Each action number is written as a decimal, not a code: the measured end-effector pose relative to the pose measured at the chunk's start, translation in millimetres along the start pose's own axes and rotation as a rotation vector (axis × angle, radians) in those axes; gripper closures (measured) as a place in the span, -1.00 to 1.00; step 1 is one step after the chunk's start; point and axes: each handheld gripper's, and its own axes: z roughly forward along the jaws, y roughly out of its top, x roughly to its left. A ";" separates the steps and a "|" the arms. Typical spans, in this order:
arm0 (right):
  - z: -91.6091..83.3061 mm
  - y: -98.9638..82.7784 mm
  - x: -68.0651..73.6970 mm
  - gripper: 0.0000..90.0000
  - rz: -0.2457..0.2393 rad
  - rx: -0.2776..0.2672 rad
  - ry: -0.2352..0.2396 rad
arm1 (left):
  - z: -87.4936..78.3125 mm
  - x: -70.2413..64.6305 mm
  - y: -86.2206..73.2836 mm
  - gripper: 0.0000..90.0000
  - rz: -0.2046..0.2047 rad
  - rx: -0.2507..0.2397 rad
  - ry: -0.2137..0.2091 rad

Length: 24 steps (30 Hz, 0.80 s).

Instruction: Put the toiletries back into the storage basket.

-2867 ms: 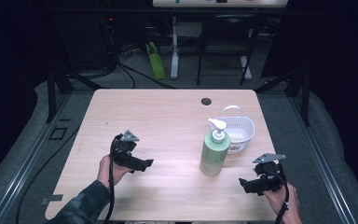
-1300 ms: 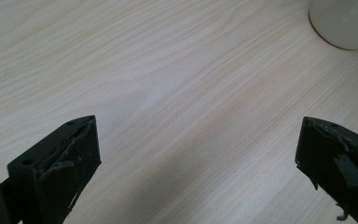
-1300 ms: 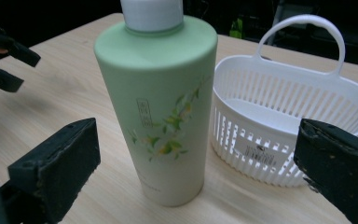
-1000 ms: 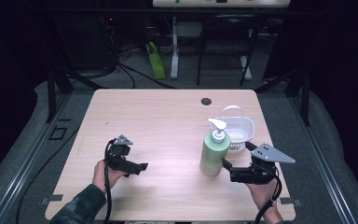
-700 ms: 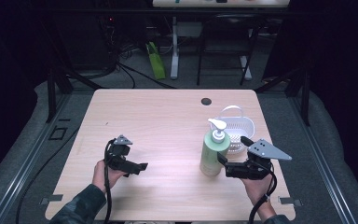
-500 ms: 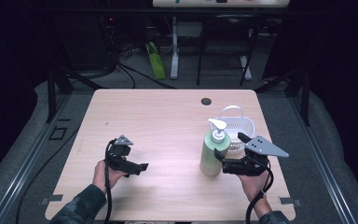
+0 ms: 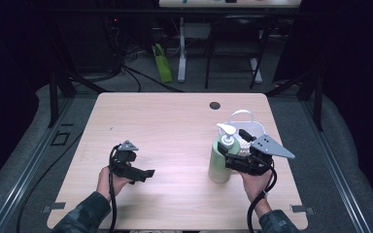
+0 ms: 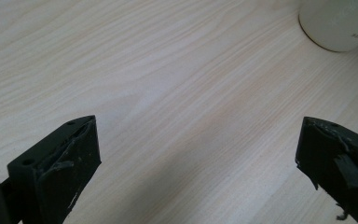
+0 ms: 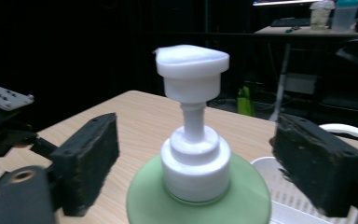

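right gripper [image 7: 229, 154] at green pump bottle [image 7: 220, 164] | white basket [image 7: 250, 131] behind | left gripper [image 7: 143, 174] apart

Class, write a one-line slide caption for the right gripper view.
Right gripper straddles the white pump neck of a green soap bottle, jaws just closing, pads not yet touching.

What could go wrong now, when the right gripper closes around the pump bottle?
1. The right gripper, its jaws just closing but not yet touching, straddles the narrow white pump neck of the green bottle; such a grip may slip or tilt the tall bottle.
2. The white basket stands directly behind; a push could knock into it.
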 end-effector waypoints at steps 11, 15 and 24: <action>-2.2 4.1 6.0 0.24 -0.011 -0.039 -0.004 | 1.7 -0.8 0.3 -1.00 0.014 0.014 0.002; -2.9 4.1 4.8 0.42 -0.013 -0.042 -0.017 | 2.3 -0.8 0.2 -1.00 0.016 0.018 0.006; -3.3 4.1 3.1 0.51 -0.017 -0.038 -0.024 | 2.6 -1.0 0.0 -1.00 0.016 0.025 0.004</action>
